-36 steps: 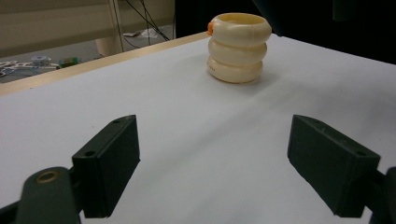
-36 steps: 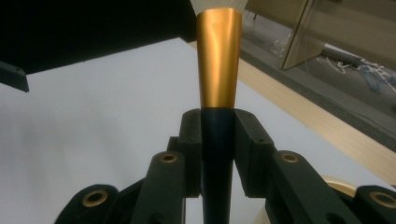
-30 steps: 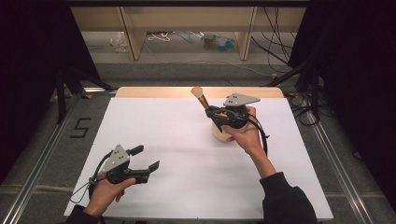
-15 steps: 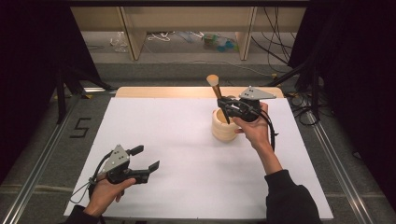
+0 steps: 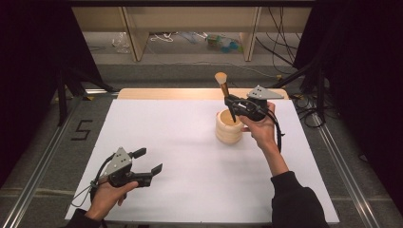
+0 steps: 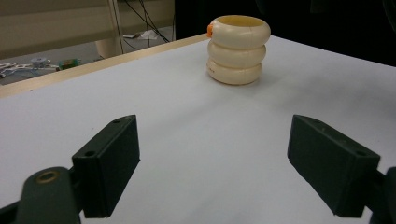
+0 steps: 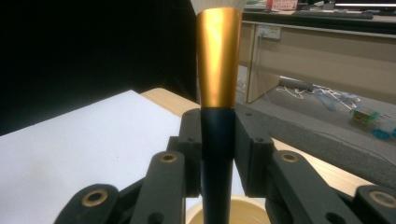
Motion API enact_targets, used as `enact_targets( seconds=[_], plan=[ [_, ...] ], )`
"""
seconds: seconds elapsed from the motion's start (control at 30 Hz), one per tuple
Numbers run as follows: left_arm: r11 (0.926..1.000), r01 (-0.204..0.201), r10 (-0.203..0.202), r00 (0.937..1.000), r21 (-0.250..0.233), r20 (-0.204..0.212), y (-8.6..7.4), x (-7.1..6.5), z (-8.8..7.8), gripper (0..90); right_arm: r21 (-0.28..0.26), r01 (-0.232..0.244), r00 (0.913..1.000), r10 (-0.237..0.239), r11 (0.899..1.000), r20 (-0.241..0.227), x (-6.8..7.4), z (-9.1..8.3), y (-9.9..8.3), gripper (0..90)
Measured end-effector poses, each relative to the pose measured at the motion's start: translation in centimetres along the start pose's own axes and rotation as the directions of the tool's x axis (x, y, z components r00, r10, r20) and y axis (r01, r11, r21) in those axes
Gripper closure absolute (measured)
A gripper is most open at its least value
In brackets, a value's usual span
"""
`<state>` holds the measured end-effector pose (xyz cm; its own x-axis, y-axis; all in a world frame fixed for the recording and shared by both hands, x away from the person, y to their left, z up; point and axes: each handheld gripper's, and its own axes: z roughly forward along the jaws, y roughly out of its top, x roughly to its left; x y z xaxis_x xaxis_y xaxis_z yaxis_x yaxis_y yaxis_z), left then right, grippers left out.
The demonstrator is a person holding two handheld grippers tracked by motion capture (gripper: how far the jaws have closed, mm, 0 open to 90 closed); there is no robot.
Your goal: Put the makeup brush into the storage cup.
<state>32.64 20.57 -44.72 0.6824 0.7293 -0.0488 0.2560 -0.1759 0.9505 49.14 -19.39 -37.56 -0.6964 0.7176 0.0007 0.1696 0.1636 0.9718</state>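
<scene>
High view: right gripper, right of centre, fingers clamped on a makeup brush upright over the ribbed cream holder; lower it straight, handle centred in the mouth. Left gripper, lower left, fingers spread, empty. "5" marked at left.
Left gripper view: holder upper centre on the white counter.
Right gripper view: brush centre, no brand legible.
</scene>
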Motion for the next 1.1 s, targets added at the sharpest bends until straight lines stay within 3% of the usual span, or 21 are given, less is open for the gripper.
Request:
enact_targets(
  seconds=[0.33, 0.37, 0.4, 0.43, 0.5, 0.63, 0.73, 0.77, 0.87, 1.1],
  plan=[
    [1.0000, 0.001, -0.001, 1.0000, -0.001, 0.000, 0.0, 0.0, 0.0, 16.9, -0.022, -0.012, 0.9999, 0.012, 1.000, 0.011, -1.3, 0.3, -0.6, 74.4],
    [1.0000, 0.001, -0.001, 1.0000, -0.001, 0.000, 0.0, 0.0, 0.0, 16.9, -0.009, -0.041, 0.9991, 0.041, 0.999, 0.008, -1.2, 0.3, -0.8, 74.4],
    [1.0000, 0.001, -0.001, 1.0000, 0.001, 0.001, 0.0, 0.0, 0.0, 16.9, -0.026, -0.016, 0.9997, 0.017, 1.000, 0.018, -1.4, 0.4, -0.8, 74.4],
    [1.0000, 0.001, -0.001, 1.0000, 0.001, 0.001, 0.0, 0.0, 0.0, 16.9, -0.010, -0.044, 0.9990, 0.044, 0.999, 0.011, -1.4, 0.4, -1.0, 74.4],
    [1.0000, -0.002, 0.002, 1.0000, -0.001, 0.000, 0.0, 0.0, 0.0, 16.9, -0.011, -0.041, 0.9987, 0.041, 0.999, 0.030, -1.6, 0.6, -1.2, 74.4],
    [1.0000, -0.001, 0.001, 1.0000, 0.001, 0.000, 0.0, 0.0, 0.0, 16.8, 0.003, -0.056, 0.9982, 0.056, 0.998, 0.023, -1.6, 0.8, -1.5, 74.4],
    [1.0000, 0.004, -0.004, 1.0000, -0.003, 0.005, -0.1, 0.0, 0.1, 16.9, -0.016, -0.037, 0.9989, 0.038, 0.999, 0.029, -1.6, 1.2, -1.7, 74.4],
    [0.9999, 0.010, -0.010, 0.9999, -0.003, 0.006, -0.1, -0.1, 0.1, 16.9, -0.001, -0.057, 0.9981, 0.057, 0.998, 0.022, -1.5, 1.2, -1.8, 74.4],
    [1.0000, -0.001, 0.001, 1.0000, 0.000, 0.000, 0.0, 0.0, 0.0, 16.9, -0.016, -0.057, 0.9980, 0.058, 0.998, 0.026, -1.7, 1.5, -2.2, 74.3],
    [1.0000, -0.003, 0.003, 1.0000, 0.002, 0.001, 0.0, 0.0, -0.1, 16.9, 0.007, -0.080, 0.9963, 0.080, 0.997, 0.031, -2.0, 1.8, -3.1, 74.3]
  ],
)
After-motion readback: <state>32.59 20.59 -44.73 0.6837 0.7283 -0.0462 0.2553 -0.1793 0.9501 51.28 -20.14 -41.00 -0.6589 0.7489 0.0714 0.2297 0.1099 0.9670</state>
